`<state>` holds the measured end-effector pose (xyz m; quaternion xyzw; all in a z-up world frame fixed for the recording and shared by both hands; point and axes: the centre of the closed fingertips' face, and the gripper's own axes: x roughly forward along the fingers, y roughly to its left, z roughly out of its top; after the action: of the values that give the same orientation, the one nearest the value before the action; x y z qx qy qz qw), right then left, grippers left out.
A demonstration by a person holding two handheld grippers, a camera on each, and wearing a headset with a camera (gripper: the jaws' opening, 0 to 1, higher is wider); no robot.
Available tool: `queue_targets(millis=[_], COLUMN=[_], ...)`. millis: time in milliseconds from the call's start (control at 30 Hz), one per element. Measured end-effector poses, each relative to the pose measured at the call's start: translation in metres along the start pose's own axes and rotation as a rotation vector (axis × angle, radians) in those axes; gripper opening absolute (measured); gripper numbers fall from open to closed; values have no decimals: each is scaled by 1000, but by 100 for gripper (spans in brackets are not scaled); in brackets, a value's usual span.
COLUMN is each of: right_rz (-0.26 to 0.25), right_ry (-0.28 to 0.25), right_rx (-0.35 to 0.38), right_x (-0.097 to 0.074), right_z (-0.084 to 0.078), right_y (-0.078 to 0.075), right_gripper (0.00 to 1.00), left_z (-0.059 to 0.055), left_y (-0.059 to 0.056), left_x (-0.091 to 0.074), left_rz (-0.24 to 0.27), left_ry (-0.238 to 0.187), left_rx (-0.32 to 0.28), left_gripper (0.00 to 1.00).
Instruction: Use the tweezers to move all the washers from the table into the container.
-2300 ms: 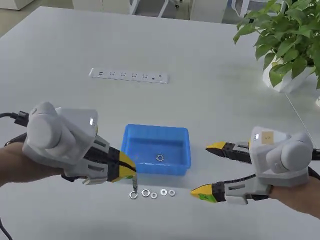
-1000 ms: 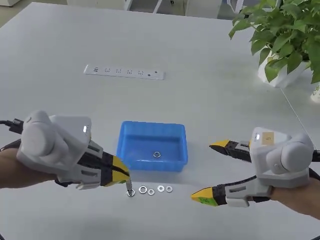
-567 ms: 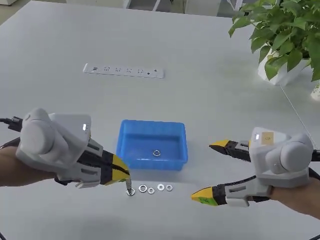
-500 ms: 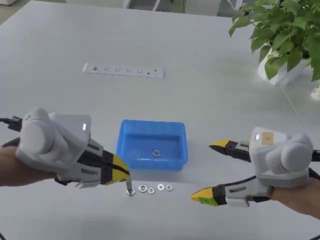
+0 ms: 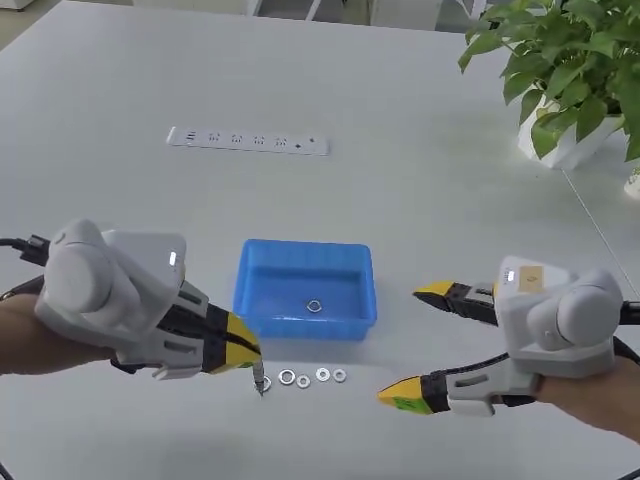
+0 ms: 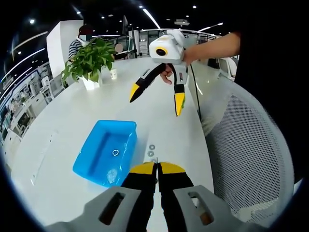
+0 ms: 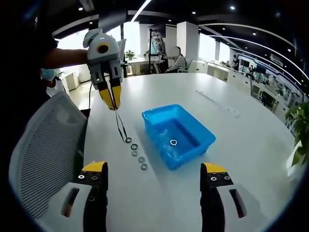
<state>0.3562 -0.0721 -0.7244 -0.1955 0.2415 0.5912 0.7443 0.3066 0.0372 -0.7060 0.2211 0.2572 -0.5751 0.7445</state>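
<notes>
My left gripper is shut on thin metal tweezers, which point down at the table. In the right gripper view the tweezers end at the nearest washer of a short row; I cannot tell whether they pinch it. The other washers lie in a line in front of the blue container. One washer lies inside it. My right gripper hangs open to the right of the row, with nothing between its fingers. It also appears in the left gripper view as the right gripper.
A white power strip lies farther back on the grey table. A green plant in a white pot stands at the far right edge. A mesh chair sits beside the table.
The tweezers' tip stays at the end washer of the row. My right gripper has drifted slightly left. The head camera has shifted a little.
</notes>
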Motion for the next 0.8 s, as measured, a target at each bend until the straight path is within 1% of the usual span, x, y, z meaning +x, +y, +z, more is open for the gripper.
queue_targets(millis=[100,233,333,367,433,500,800], right_rz=[8,34,60,70,88,99,178], right_ry=[-3,-8,-12,-23,-31,-33,-51], right_rx=[-2,-15,-30,-41,-41,-53,-104], right_x=[3,12,19,22,27,32,57], right_z=[2,5,9,12,14,16,26], right_y=[3,10,16,18,22,25,44], right_gripper=[78,75,70,69,64,60,48], left_z=[0,0,1,1,2,3,4], left_y=[0,-1,-1,-2,-2,-3,-2], left_x=[0,1,1,1,1,2,2], left_rz=[-2,-6,-9,-9,-12,-15,-23], left_ry=[1,7,12,13,14,15,20], left_rx=[1,8,10,11,14,15,18], left_gripper=[5,5,5,5,5,5,5])
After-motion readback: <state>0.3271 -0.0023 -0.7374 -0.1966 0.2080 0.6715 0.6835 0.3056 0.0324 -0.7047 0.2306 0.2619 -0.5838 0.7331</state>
